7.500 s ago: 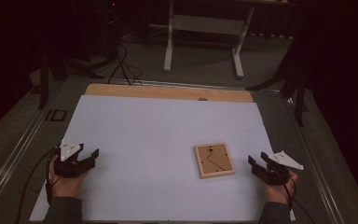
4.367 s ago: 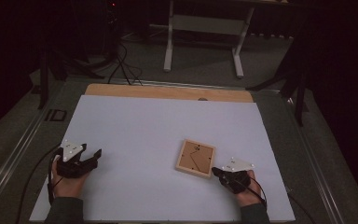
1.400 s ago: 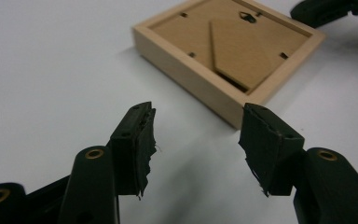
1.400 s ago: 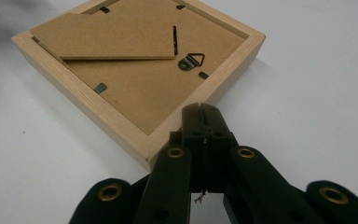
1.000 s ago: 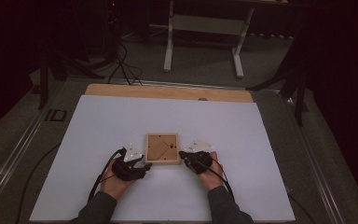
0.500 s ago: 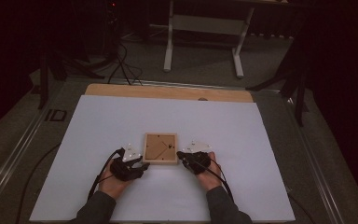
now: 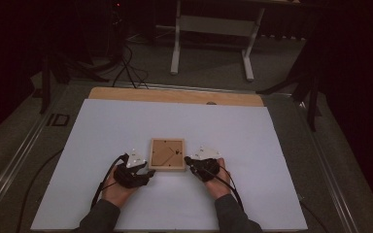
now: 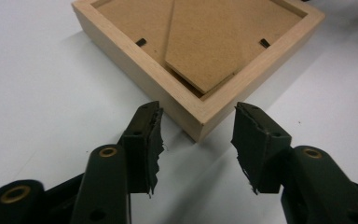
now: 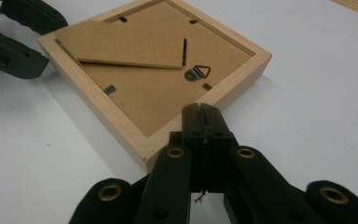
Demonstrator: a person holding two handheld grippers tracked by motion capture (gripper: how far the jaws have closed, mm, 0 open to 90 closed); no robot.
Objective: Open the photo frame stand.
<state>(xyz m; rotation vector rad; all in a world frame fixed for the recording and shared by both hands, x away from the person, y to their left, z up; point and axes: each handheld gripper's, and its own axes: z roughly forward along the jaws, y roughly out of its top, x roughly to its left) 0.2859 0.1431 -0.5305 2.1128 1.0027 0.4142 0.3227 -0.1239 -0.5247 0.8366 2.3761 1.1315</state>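
Once I had dragged the picture frame (image 7: 167,154) from the right to the table's near middle, my left gripper (image 8: 196,142) opened astride its corner while my right gripper (image 9: 199,108), closed empty, pressed its rim, ready for the backing.

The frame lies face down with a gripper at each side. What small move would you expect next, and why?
Probably the left gripper eases forward and closes on the frame corner. Its jaws have just been opening and stand apart right before that corner, with nothing between them. The right gripper, shut, rests at the opposite corner, seemingly bracing the frame.
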